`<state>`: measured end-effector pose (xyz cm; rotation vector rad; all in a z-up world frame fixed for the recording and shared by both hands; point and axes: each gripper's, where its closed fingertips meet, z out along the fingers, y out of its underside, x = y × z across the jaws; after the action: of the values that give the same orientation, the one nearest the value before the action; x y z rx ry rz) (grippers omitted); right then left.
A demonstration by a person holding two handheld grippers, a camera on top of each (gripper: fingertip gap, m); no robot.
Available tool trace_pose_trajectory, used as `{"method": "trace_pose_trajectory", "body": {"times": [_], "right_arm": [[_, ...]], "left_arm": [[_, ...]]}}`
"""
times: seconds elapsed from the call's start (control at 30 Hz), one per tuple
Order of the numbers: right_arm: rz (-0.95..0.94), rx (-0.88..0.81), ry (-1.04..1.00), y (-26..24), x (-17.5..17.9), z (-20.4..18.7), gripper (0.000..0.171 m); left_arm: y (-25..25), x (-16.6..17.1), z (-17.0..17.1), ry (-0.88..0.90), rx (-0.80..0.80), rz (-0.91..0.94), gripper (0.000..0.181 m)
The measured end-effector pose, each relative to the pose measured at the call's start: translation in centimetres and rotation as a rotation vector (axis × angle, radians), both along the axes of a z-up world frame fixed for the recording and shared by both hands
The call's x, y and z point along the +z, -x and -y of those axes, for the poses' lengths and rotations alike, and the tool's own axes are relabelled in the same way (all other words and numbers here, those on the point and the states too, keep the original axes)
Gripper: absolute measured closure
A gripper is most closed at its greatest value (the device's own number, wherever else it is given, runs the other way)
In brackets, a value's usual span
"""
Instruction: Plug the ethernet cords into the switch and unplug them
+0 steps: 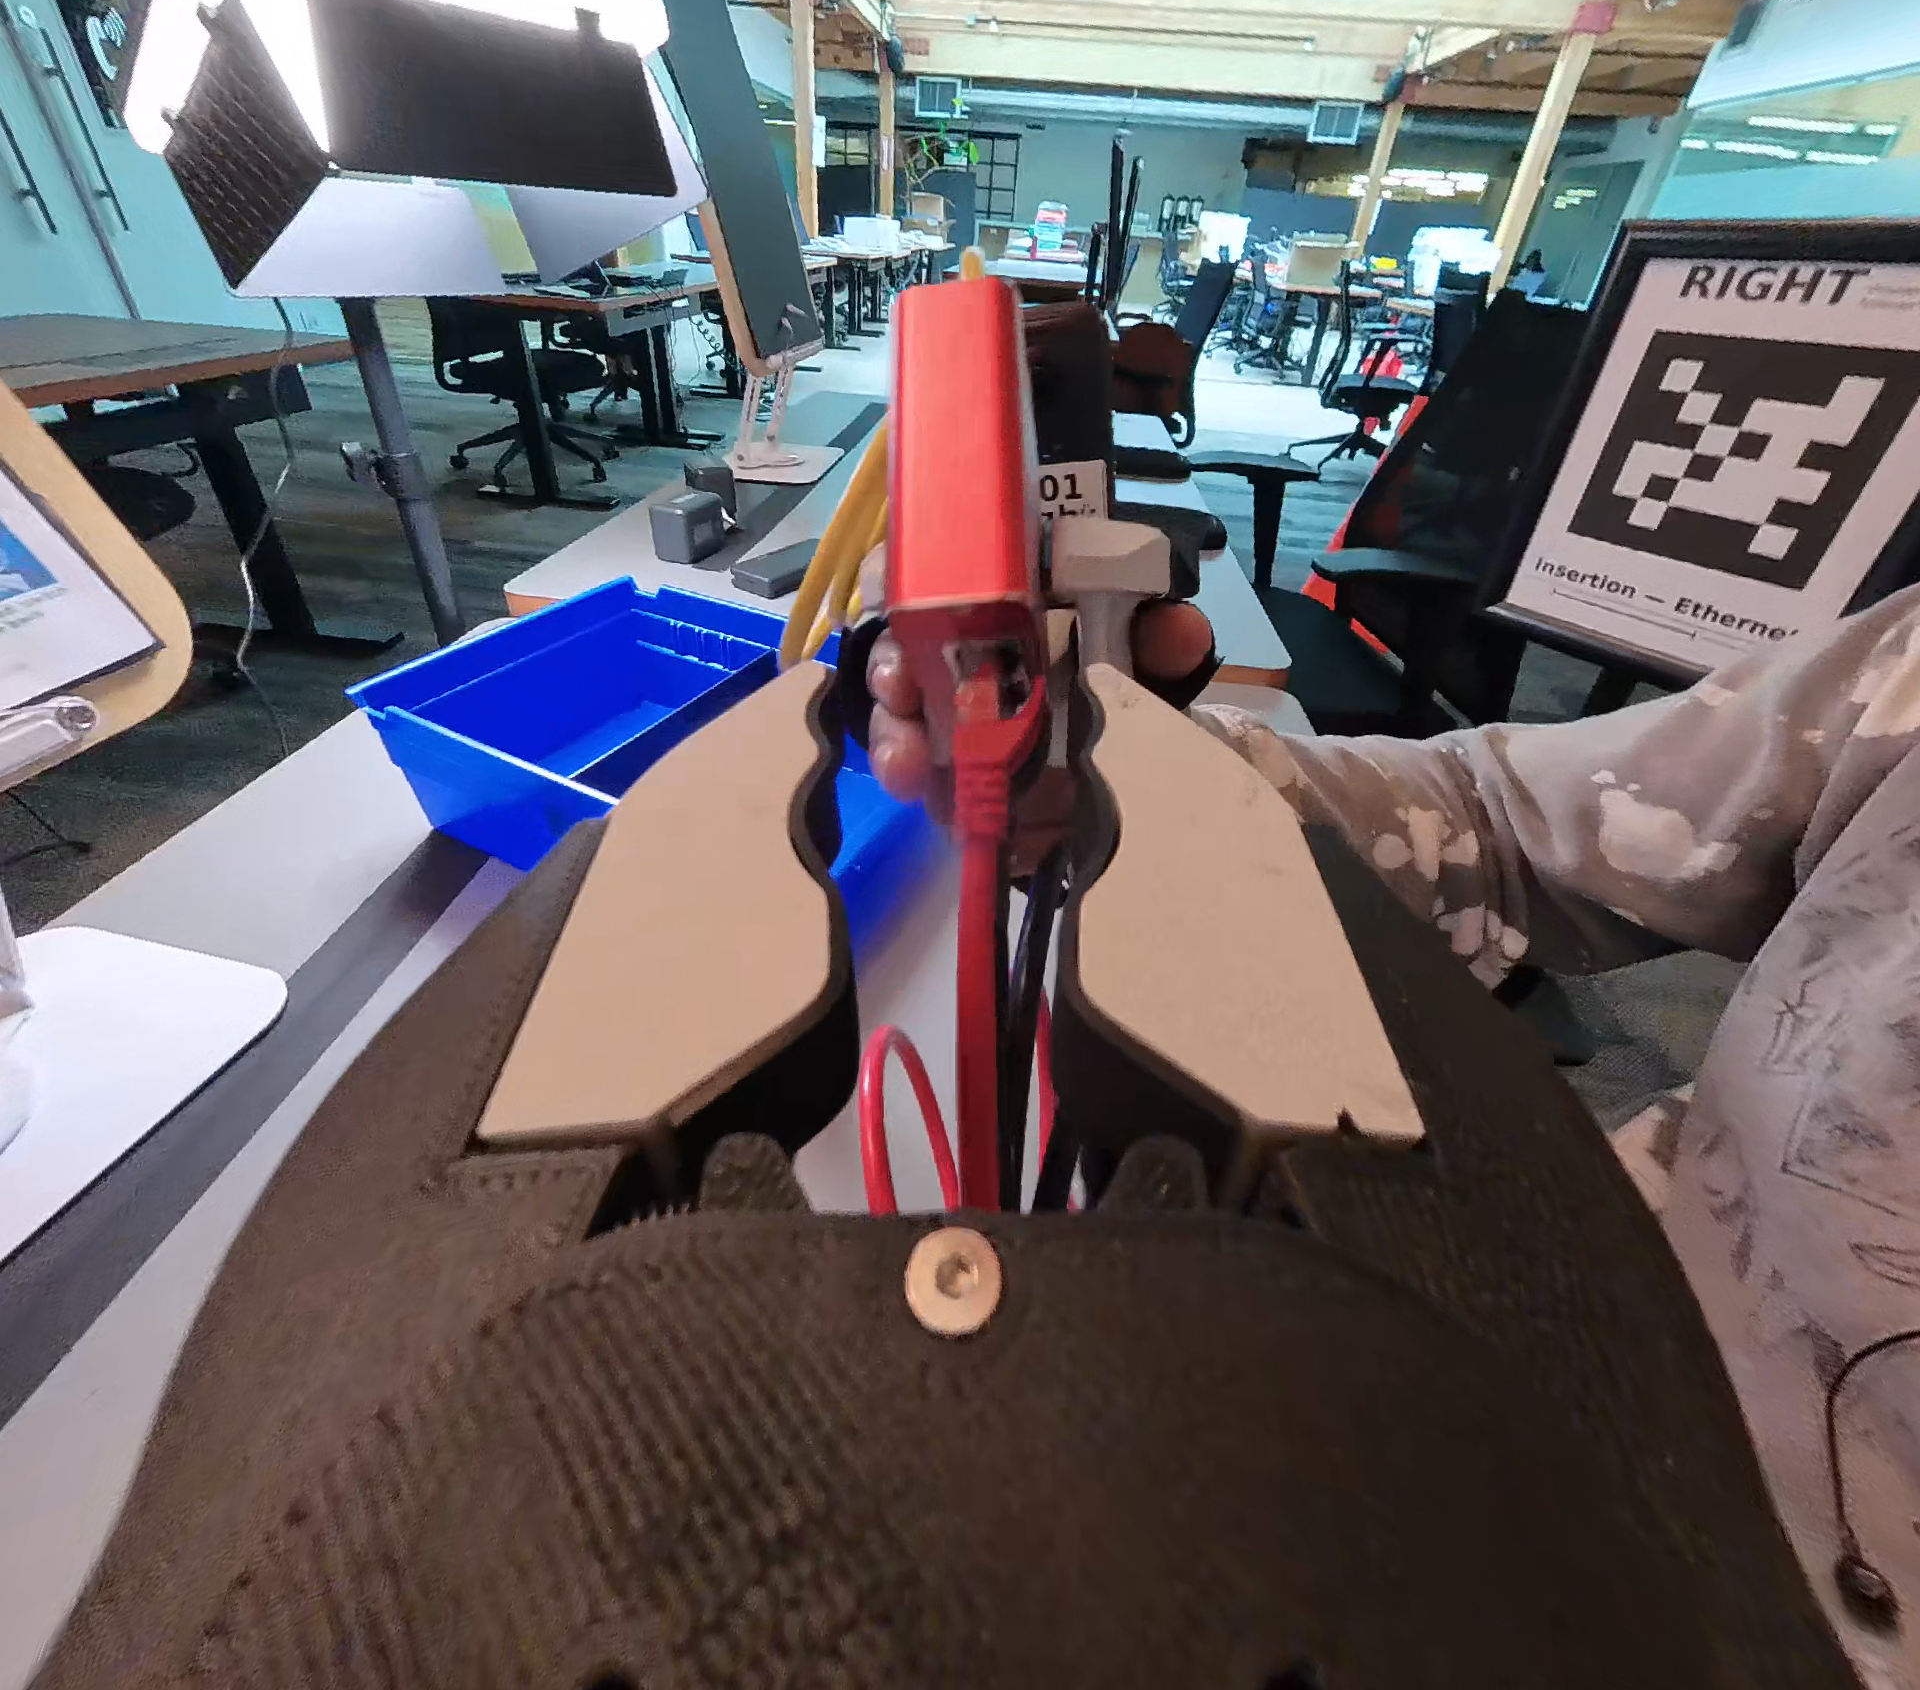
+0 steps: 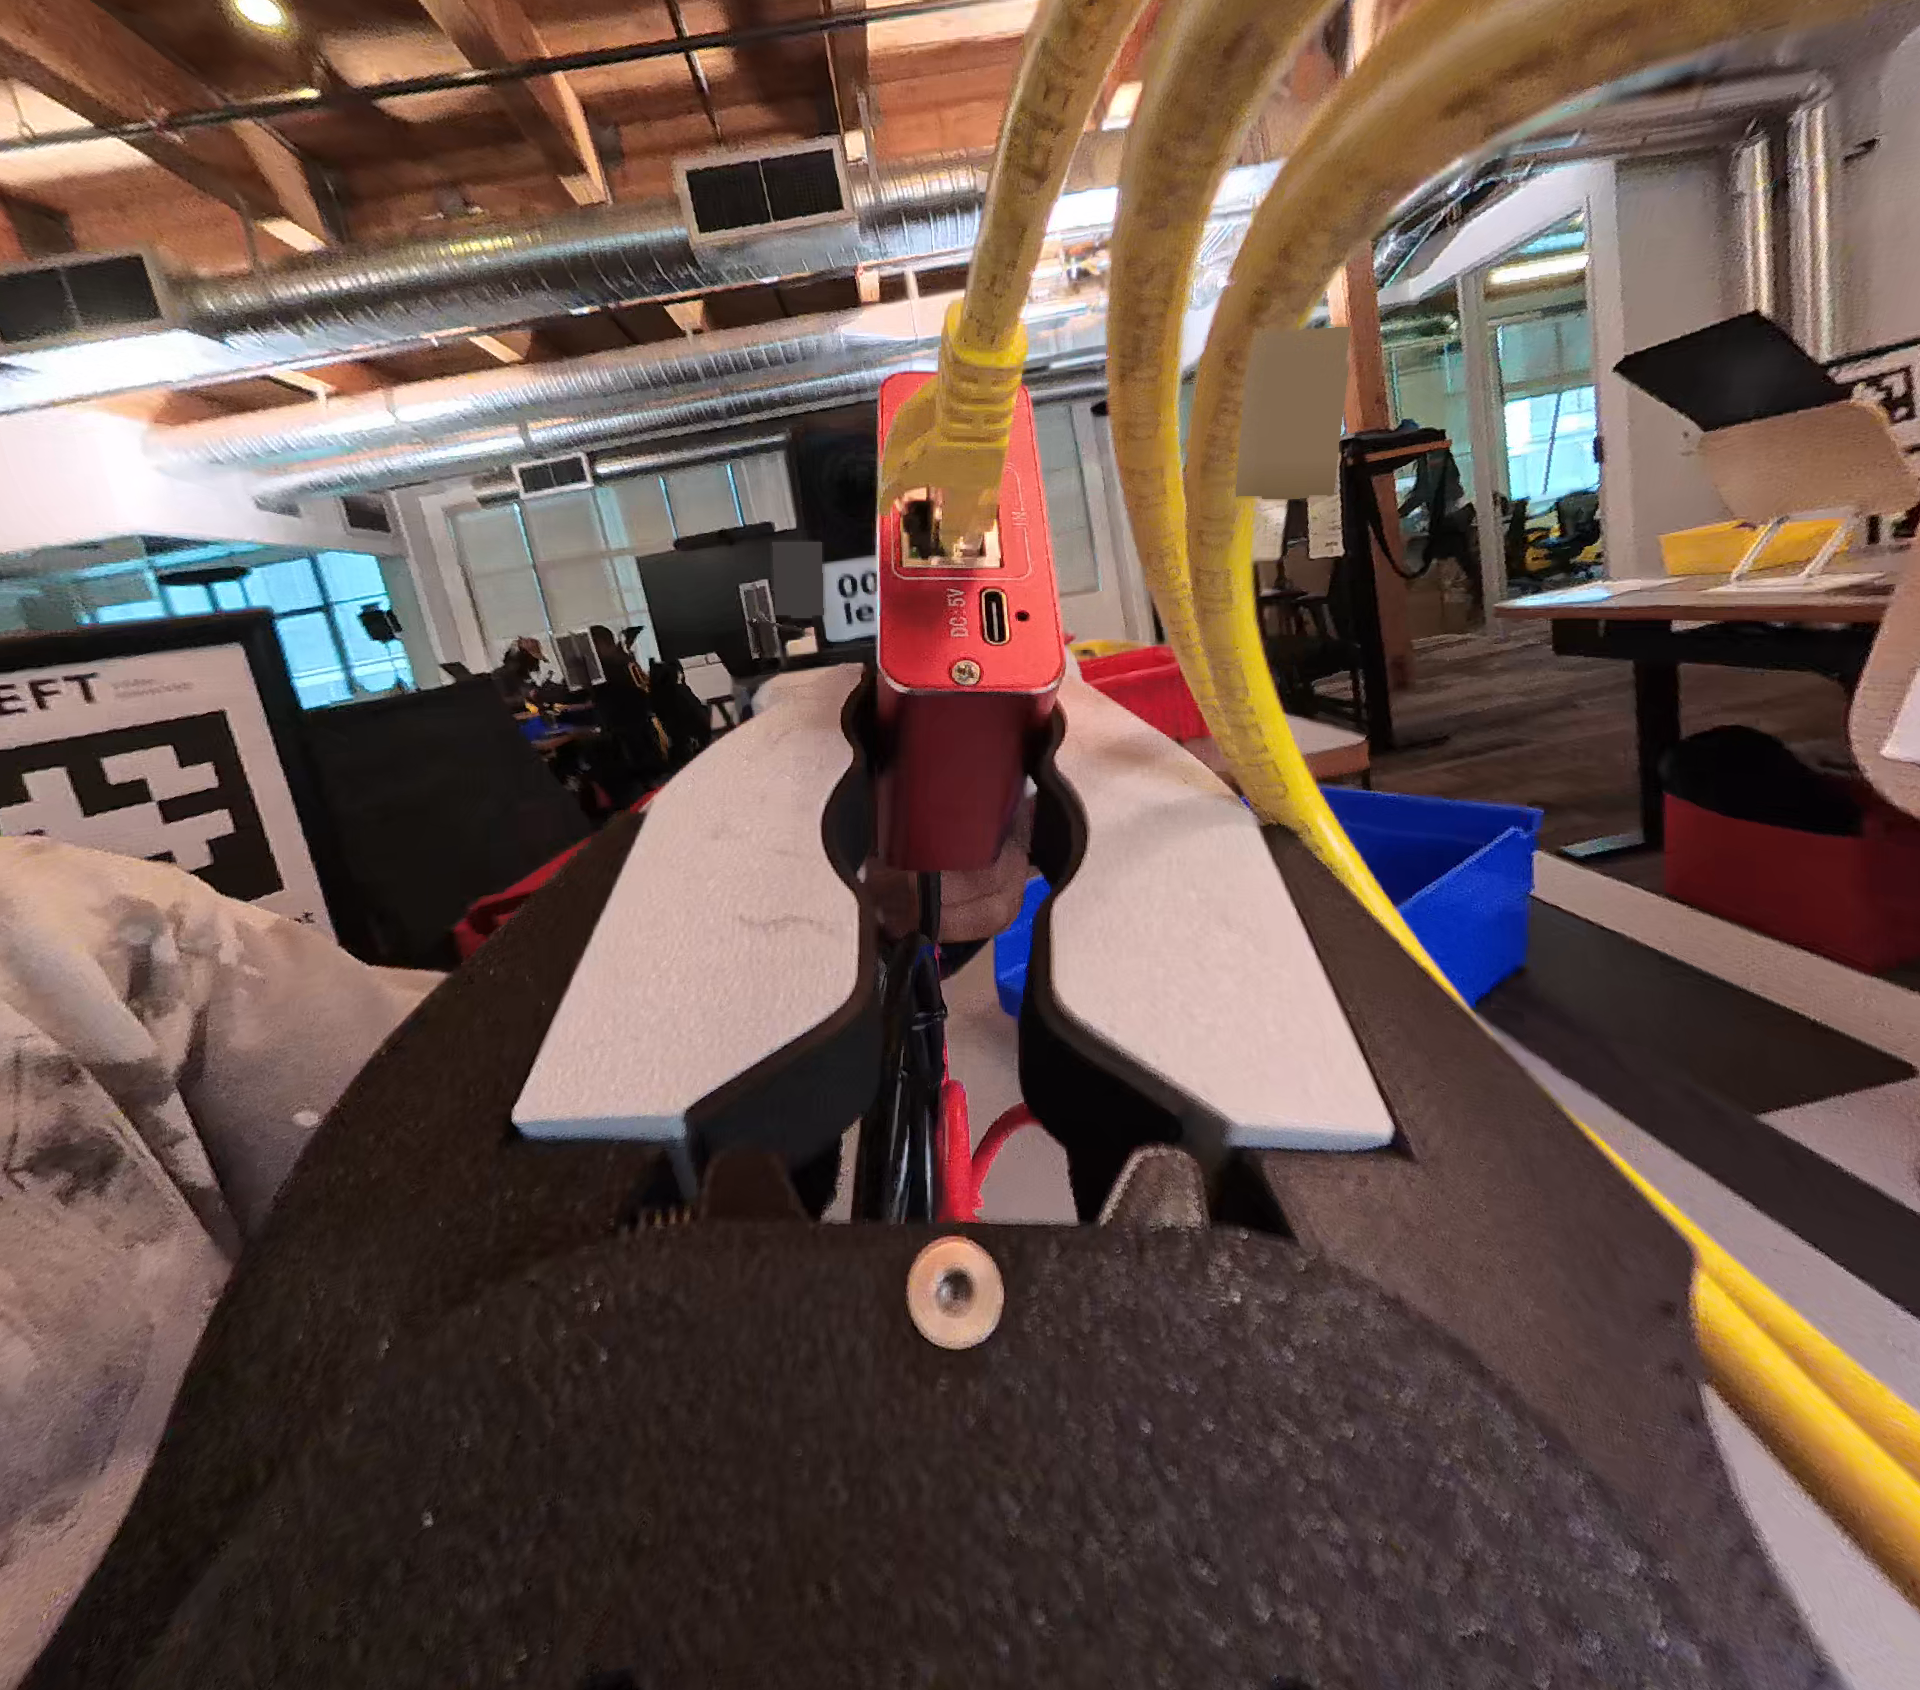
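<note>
The red switch (image 1: 961, 477) is held up in the air, upright. My right gripper (image 2: 961, 705) is shut on its lower body (image 2: 956, 767); one of its grey fingers (image 1: 1107, 570) shows behind the switch in the left wrist view. A yellow ethernet cord's plug (image 2: 966, 414) sits in a port on the switch's end face, and the cord (image 2: 1195, 497) loops overhead. A red ethernet cord's plug (image 1: 987, 726) sits in a port on the opposite end. My left gripper (image 1: 956, 695) stands open around that red plug, with a gap on each side.
A blue bin (image 1: 582, 705) sits on the grey table (image 1: 260, 819) below; it also shows in the right wrist view (image 2: 1434, 871). A red bin (image 2: 1153, 684) lies beyond. Marker boards (image 1: 1745, 456) (image 2: 135, 767) stand at the sides. A lamp panel (image 1: 416, 82) hangs at the left. A person's sleeve (image 1: 1558, 830) is at the right.
</note>
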<state>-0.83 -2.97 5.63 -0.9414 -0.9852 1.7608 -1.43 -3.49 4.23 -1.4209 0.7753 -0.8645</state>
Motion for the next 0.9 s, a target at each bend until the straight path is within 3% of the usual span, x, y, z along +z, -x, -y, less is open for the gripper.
{"method": "trace_pose_trajectory", "body": {"times": [0.07, 0.27, 0.43, 0.53, 0.7, 0.77, 0.9], "right_arm": [[0.034, 0.027, -0.001, 0.8, -1.0, 0.5, 0.144], [0.264, 0.077, 0.076, 2.2, -3.8, -0.3, 0.140], [0.545, 0.182, -0.104, 0.8, -7.6, 1.3, 0.140], [0.545, 0.060, -0.357, -0.8, -6.6, 1.2, 0.140], [0.355, -0.424, -0.477, -5.1, 0.8, -3.4, 0.145], [0.335, -0.460, -0.501, -6.4, 1.6, -3.7, 0.141], [0.535, -0.360, -0.570, -4.2, -2.9, -3.0, 0.130]], "left_arm": [[-0.3, -0.3, -0.1, -0.026, 0.020, -0.040, 0.151], [1.4, -1.8, -0.6, 0.045, 0.074, -0.164, 0.154], [4.7, -1.1, -0.9, 0.058, 0.151, -0.138, 0.154], [6.3, -1.6, -0.4, 0.068, 0.167, -0.204, 0.154], [7.2, -2.9, 0.4, 0.078, 0.170, -0.341, 0.154], [6.7, -3.7, 0.8, 0.081, 0.141, -0.390, 0.154], [4.6, -5.2, 1.0, 0.063, 0.079, -0.474, 0.154]]}}
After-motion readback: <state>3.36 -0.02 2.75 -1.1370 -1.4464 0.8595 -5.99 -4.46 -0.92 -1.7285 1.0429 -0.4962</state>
